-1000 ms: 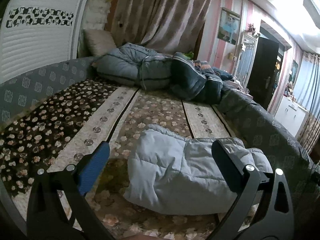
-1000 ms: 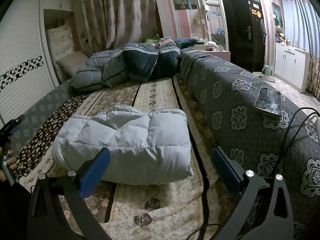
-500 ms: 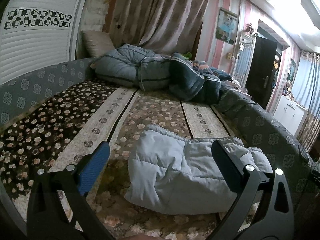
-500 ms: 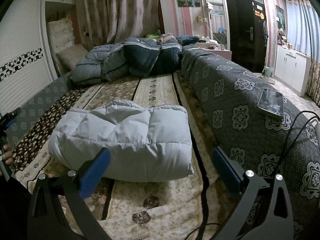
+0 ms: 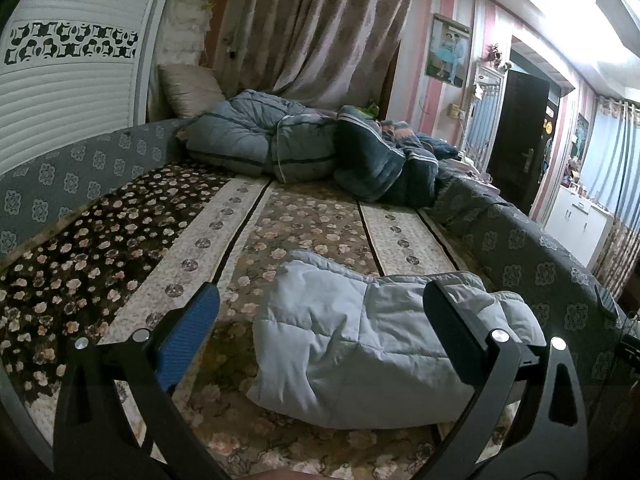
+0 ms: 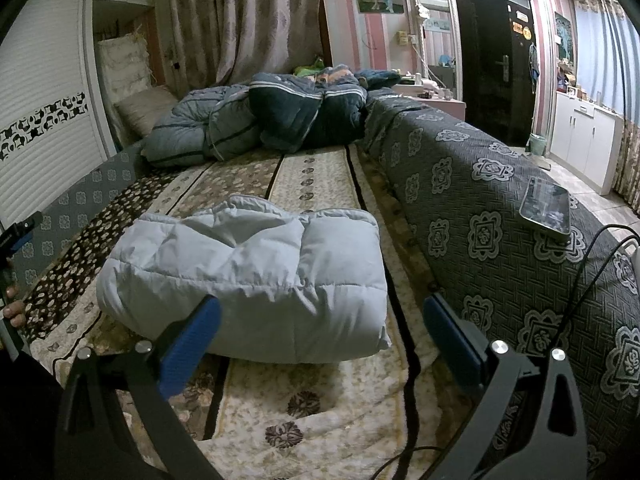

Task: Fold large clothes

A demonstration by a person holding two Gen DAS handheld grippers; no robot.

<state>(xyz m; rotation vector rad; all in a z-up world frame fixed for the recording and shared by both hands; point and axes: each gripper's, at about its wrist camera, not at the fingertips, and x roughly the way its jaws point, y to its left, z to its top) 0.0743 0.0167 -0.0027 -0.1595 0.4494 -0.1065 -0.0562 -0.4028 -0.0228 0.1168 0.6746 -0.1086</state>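
Folded pale blue padded jacket (image 6: pixel 248 280) lies as a thick bundle on the flower-patterned bed cover (image 6: pixel 312 412), near the foot of the bed, its quilted panels puffed and creased; from the left wrist view the same jacket (image 5: pixel 360 340) sits right of centre, one rounded fold facing the camera, its far end towards the grey patterned spread (image 5: pixel 520 248) that covers the raised edge on that side; the left hand-held gripper (image 5: pixel 320 320) hangs above the bed cover with its jaws spread wide and nothing between them, the blue-padded finger over the floral cloth beside the jacket and the dark finger in front of the jacket's near corner, though whether it touches cannot be told; the right hand-held gripper (image 6: pixel 320 324) is likewise wide apart and empty, its blue finger in front of the jacket's lower edge and the other over the seam between bed cover and grey spread (image 6: pixel 500 220); a phone (image 6: pixel 546 204) lies flat on that spread, and a dark cable (image 6: pixel 592 264) runs across it nearby; at the head of the bed a heap of grey and dark blue quilts (image 6: pixel 256 120) is piled, well apart from the jacket, with a beige pillow (image 5: pixel 190 88) behind it; fingers (image 6: pixel 14 310) of a hand show at the left edge of the right wrist view.
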